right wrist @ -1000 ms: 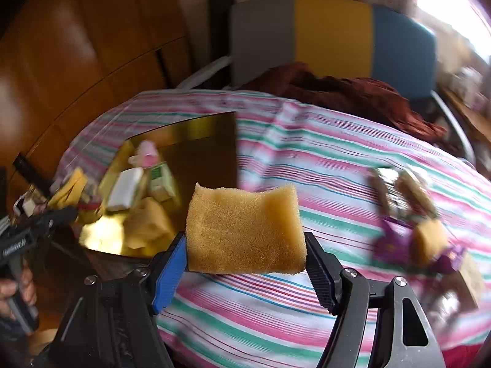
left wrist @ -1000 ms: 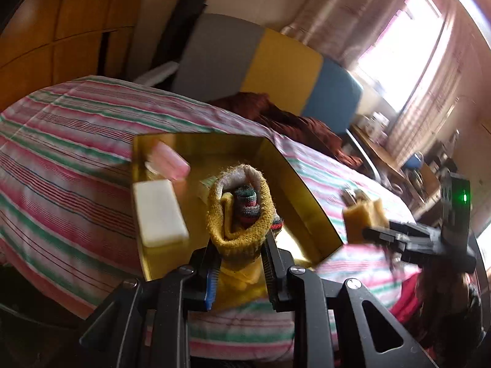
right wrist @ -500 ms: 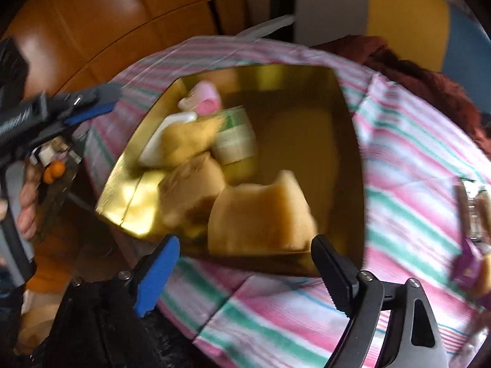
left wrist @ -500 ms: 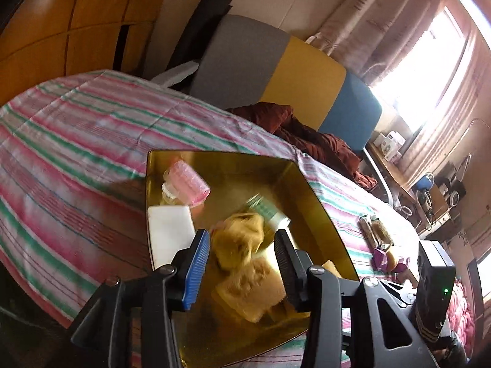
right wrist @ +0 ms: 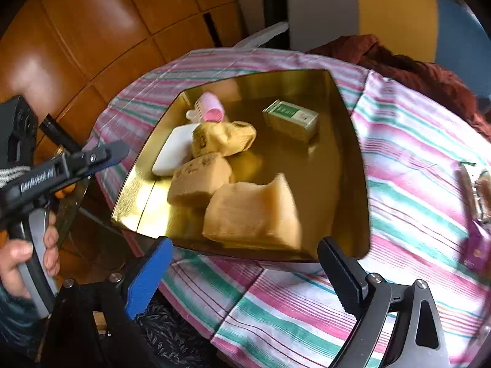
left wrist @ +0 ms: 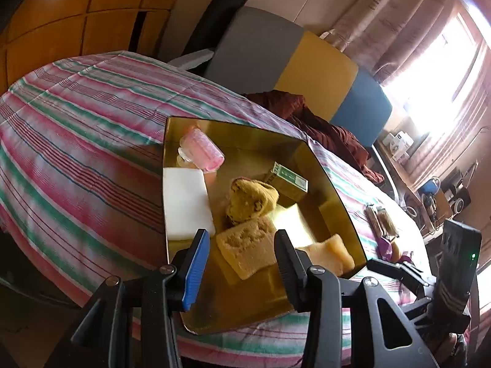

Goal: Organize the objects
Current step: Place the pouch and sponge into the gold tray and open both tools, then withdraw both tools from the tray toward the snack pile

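Observation:
A shiny gold tray [left wrist: 333,196] [right wrist: 346,165] lies on the striped cloth. In it are a rolled yellow sock [left wrist: 250,199] [right wrist: 222,138], two yellow sponges [left wrist: 245,250] [right wrist: 254,214], a white block [left wrist: 185,201] [right wrist: 175,150], a pink bottle [left wrist: 202,151] [right wrist: 210,112] and a green-and-white box [left wrist: 288,182] [right wrist: 291,119]. My left gripper [left wrist: 239,266] is open and empty above the tray's near edge. My right gripper [right wrist: 245,276] is open and empty, just in front of the larger sponge.
Wrapped snacks and a purple packet [left wrist: 385,230] [right wrist: 477,214] lie on the cloth to the right of the tray. A dark red cloth [left wrist: 322,122] and a grey, yellow and blue chair back [left wrist: 310,70] are behind. Wooden panels [right wrist: 92,30] stand at left.
My left gripper opened and let the sock drop into the tray. My right gripper carried the sponge over the tray, opened and released it there. Both are now empty.

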`<state>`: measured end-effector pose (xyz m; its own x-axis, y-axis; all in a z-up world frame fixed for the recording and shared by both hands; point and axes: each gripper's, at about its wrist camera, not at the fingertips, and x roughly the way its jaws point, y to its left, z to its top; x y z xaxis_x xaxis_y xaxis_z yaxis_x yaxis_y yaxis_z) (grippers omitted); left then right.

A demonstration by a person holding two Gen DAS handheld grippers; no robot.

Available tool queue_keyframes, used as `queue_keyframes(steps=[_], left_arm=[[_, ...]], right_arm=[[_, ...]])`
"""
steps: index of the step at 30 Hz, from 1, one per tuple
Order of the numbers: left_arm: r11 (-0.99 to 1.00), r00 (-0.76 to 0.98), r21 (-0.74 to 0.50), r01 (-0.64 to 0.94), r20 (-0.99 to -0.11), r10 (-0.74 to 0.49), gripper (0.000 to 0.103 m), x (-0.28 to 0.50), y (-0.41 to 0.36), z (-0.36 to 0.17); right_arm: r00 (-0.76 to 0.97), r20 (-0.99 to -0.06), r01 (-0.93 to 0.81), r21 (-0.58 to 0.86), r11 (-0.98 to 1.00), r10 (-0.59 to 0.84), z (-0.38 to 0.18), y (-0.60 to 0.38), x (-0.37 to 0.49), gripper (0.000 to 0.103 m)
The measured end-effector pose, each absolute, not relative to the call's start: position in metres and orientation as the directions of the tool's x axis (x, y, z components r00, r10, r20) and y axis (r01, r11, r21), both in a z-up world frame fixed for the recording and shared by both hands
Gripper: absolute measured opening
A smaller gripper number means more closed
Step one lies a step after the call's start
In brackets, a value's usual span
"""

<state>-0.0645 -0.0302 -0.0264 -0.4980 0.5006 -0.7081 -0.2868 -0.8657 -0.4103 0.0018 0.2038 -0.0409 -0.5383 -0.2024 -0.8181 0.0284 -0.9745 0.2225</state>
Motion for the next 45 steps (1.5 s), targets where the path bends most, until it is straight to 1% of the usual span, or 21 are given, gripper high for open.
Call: queue_keyframes(steps=[4,8,13,17,23,26,30,32,34,36,41,45], left_arm=[[-0.89,-0.5,-0.373,-0.263,-0.736,0.456,0.044,-0.059,-0.026,-0.03],[-0.921,-0.537,-0.297,-0.252,-0.749,0.388,0.044,-0.051,-0.023,-0.028],[-0.95,-0.61,-0.167,-0.263,-0.735,0.298,0.044,-0.036,-0.011,-0.018],[-0.957,-0.641,-0.114,-0.266,-0.721,0.264,0.044,-0.03,-0.004,-0.013],[-0.964,-0.686,-0.001,-0.266,-0.703,0.19,0.045,-0.021,0.012,-0.007],[-0.959,-0.654,-0.015,-0.283,-0.728,0.205,0.045,-0.023,0.016,-0.013],[-0.947,-0.621,-0.034,-0.318,-0.747,0.235,0.045,-0.022,0.023,-0.02],[-0.94,-0.627,-0.041,-0.338,-0.735,0.257,0.045,-0.018,0.027,-0.017],[-0.93,-0.63,-0.051,-0.363,-0.722,0.285,0.045,-0.016,0.03,-0.014],[-0.923,-0.627,-0.05,-0.38,-0.72,0.297,0.046,-0.015,0.035,-0.012],[-0.899,-0.586,-0.072,-0.432,-0.735,0.341,0.056,-0.014,0.049,-0.013],[-0.877,-0.562,-0.077,-0.475,-0.74,0.37,0.061,-0.011,0.063,-0.011]], right_arm=[[-0.579,-0.803,-0.002,0.17,-0.985,-0.137,-0.035,0.204,0.007,0.103],[-0.618,-0.783,-0.028,0.117,-0.993,-0.075,-0.031,0.204,0.011,0.103],[-0.664,-0.747,-0.082,0.077,-0.994,-0.003,-0.025,0.208,0.016,0.103],[-0.69,-0.722,-0.117,0.039,-0.992,0.053,-0.019,0.211,0.02,0.103],[-0.703,-0.703,-0.126,-0.019,-0.992,0.103,-0.017,0.211,0.024,0.103],[-0.725,-0.681,-0.116,-0.025,-0.993,0.101,-0.014,0.213,0.028,0.103],[-0.777,-0.613,-0.124,-0.071,-0.99,0.142,-0.003,0.22,0.037,0.103],[-0.764,-0.625,-0.135,-0.087,-0.987,0.16,-0.005,0.227,0.035,0.103],[-0.717,-0.676,-0.169,-0.068,-0.983,0.17,-0.012,0.244,0.03,0.103],[-0.7,-0.691,-0.207,-0.044,-0.977,0.18,-0.016,0.259,0.031,0.103],[-0.673,-0.696,-0.285,-0.067,-0.956,0.25,-0.02,0.292,0.041,0.103],[-0.63,-0.716,-0.338,-0.096,-0.936,0.301,-0.022,0.321,0.049,0.103]])
